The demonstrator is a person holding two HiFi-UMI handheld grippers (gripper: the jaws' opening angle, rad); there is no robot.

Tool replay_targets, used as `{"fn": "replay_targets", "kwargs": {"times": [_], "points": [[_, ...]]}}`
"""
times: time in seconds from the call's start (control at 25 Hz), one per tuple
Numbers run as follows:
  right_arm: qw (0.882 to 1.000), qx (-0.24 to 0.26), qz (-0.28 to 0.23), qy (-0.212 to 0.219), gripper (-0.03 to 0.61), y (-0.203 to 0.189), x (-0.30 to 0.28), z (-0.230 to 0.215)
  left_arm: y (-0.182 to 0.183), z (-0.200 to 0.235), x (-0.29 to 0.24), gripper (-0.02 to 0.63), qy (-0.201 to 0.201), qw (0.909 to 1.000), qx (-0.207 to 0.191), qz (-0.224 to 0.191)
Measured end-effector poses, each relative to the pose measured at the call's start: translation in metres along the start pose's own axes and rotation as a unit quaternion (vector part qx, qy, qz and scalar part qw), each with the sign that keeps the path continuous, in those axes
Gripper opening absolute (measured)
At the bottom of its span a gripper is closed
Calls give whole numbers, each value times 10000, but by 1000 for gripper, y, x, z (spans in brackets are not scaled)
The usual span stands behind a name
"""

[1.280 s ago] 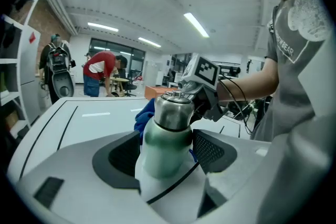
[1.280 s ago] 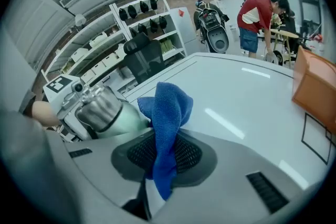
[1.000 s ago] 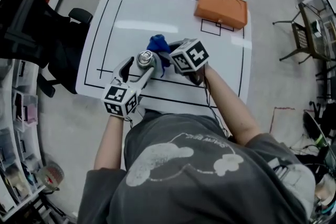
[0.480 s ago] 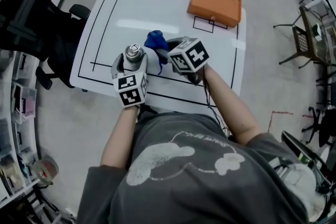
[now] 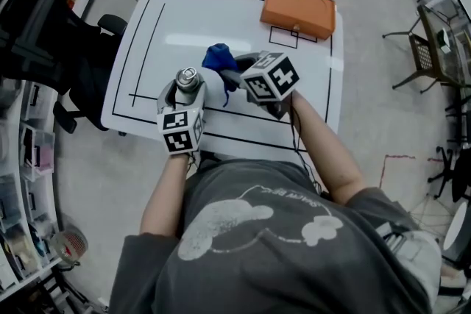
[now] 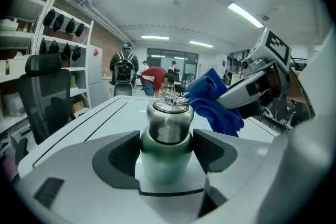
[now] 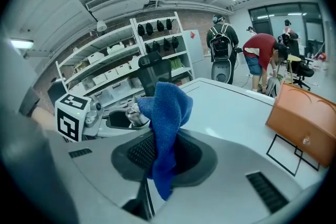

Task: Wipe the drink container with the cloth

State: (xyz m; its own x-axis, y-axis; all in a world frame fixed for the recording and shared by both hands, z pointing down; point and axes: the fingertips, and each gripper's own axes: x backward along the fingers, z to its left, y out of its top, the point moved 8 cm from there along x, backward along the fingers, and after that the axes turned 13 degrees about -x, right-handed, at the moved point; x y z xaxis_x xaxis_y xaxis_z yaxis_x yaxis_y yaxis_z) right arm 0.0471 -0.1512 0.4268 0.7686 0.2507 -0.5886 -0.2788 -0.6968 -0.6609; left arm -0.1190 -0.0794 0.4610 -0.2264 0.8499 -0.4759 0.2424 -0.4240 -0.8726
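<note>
Left tool (image 5: pixel 185 86), jaws just closing more, clamps the upright drink container (image 6: pixel 166 128): round steel top, smooth green body, btm hidden. Right tool (image 7: pixel 160 152) pinches fuzzy blue cloth (image 7: pixel 167 107) just beside the cap, over white table (image 5: pixel 169 18).

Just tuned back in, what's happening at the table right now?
A person works with two hand-held grippers over the white table. The left gripper holds a steel drink bottle roughly upright between its jaws, which have just been closing on it. The right gripper is clamped on a blue cloth, held up beside the bottle's cap; whether the two touch isn't clear. An orange box sits near the table's far edge.
</note>
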Motion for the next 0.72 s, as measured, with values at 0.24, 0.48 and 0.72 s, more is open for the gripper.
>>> {"fn": "replay_targets", "kwargs": {"times": [0.24,0.48,0.72], "points": [[9993,172,38,324,66,15,-11,5,-4,13,0,313,-806,9953,-456,-276],[9978,257,185,580,66,30,-39,13,-4,28,-3,313,-1708,9797,-917,-509],[9946,335,444,876,66,42,-69,16,-3,42,-7,313,-2467,9582,-1318,-601]]}}
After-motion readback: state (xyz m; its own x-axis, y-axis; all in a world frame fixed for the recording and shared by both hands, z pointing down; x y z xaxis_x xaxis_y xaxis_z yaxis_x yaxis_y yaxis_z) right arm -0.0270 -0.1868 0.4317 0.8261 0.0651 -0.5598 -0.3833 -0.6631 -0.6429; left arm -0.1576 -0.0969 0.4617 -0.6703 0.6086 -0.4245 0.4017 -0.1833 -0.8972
